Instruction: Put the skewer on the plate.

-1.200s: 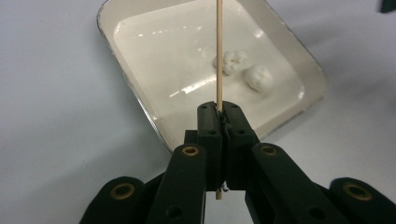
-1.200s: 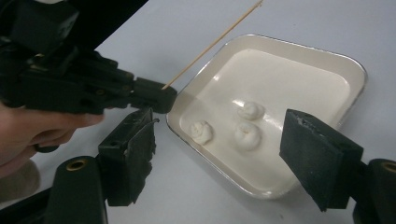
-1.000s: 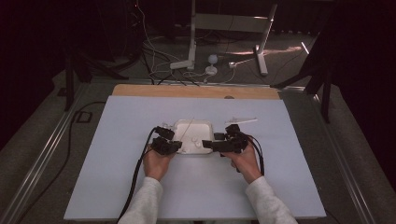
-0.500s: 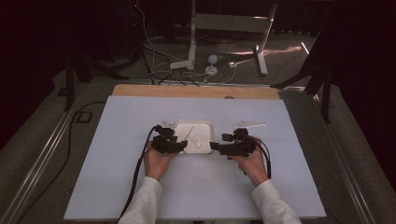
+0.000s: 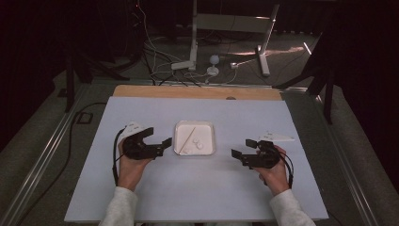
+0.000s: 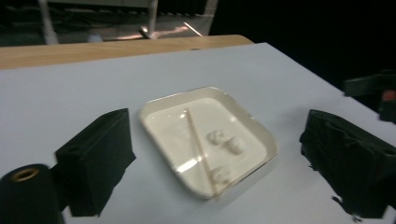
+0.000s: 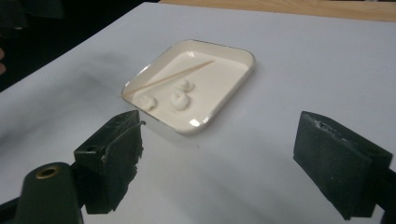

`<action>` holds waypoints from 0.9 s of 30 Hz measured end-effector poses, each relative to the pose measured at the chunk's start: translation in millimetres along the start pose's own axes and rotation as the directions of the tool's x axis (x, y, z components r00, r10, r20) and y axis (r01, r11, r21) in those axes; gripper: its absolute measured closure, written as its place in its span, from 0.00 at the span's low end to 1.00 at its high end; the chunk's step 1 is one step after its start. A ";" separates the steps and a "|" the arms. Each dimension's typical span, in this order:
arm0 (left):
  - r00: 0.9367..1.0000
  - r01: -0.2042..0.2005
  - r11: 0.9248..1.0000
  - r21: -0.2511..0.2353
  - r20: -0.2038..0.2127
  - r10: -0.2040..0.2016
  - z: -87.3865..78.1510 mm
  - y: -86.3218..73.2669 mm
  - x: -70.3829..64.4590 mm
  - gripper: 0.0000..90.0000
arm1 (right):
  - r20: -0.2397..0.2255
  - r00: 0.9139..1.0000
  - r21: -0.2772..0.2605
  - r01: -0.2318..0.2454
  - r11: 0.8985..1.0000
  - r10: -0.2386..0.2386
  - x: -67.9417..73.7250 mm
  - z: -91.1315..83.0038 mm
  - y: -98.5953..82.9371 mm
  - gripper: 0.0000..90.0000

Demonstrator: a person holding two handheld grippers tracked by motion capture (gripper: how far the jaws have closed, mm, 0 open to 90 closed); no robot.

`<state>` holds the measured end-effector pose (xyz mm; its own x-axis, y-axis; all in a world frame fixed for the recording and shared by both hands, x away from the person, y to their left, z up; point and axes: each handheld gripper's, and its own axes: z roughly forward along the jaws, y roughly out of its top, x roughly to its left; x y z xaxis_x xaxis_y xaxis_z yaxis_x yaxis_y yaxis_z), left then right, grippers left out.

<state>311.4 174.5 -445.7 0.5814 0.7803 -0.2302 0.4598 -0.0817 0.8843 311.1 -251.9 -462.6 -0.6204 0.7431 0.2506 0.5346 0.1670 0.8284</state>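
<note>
A shallow white square tray (image 5: 207,127) lies flat at the middle of the pale table. In it are a thin wooden stick (image 5: 186,139) and three small white lumps (image 5: 198,144). My left gripper (image 5: 162,146) rests just left of the tray, open and empty, pointing at it. In the left gripper view the tray (image 6: 254,128) lies between the spread jaws, a short way ahead. My right gripper (image 5: 241,147) stands farther off to the right, open and empty. From the right gripper view the tray (image 7: 233,52), stick (image 7: 170,79) and lumps (image 7: 180,100) sit ahead and to the left.
A wooden strip (image 5: 197,92) runs along the table's far edge. Beyond it, on the dark floor, are a stand's legs (image 5: 261,52) and several cables (image 5: 160,70). Metal rails (image 5: 44,155) flank the table.
Both grippers have pulled away from the tray's sides, the left one leftward and the right one farther rightward. The tray has stayed in place.
</note>
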 end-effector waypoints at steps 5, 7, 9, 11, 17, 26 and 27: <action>0.999 -0.025 0.999 -0.027 -0.048 0.024 -23.2 -18.5 9.7 0.01 | 0.029 0.999 -0.013 0.021 1.000 -0.021 -4.3 -16.4 -17.6 0.15; 0.997 -0.031 0.998 -0.046 -0.068 0.028 -29.7 -23.4 11.7 0.01 | 0.040 0.999 -0.018 0.019 1.000 -0.018 -6.9 -21.4 -22.5 0.13; 0.996 -0.043 0.997 -0.065 -0.087 0.037 -39.0 -30.4 15.0 0.01 | 0.051 0.999 -0.022 0.019 1.000 -0.017 -9.6 -25.8 -26.4 0.12; 0.995 -0.046 0.996 -0.074 -0.097 0.038 -44.9 -34.3 17.0 0.01 | 0.068 0.998 -0.029 0.018 0.999 -0.016 -12.0 -29.5 -29.4 0.11; 0.992 -0.053 0.993 -0.101 -0.120 0.041 -58.7 -42.7 20.9 0.01 | 0.094 0.996 -0.070 0.016 0.997 -0.010 -17.7 -38.7 -33.7 0.05; 0.989 -0.034 0.991 -0.128 -0.146 0.016 -69.6 -51.0 24.7 0.00 | 0.118 0.993 -0.087 0.017 0.996 -0.007 -22.3 -45.7 -39.9 0.01; 0.989 -0.033 0.991 -0.127 -0.149 0.014 -70.1 -51.4 25.1 0.00 | 0.122 0.992 -0.087 0.018 0.996 -0.007 -22.6 -46.1 -40.5 0.01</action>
<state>255.3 241.8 -468.5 0.4810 0.8630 -0.1544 0.3508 -0.0280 0.9360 277.0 -305.3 -478.7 -0.5497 0.8154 0.1814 0.4712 0.1233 0.8734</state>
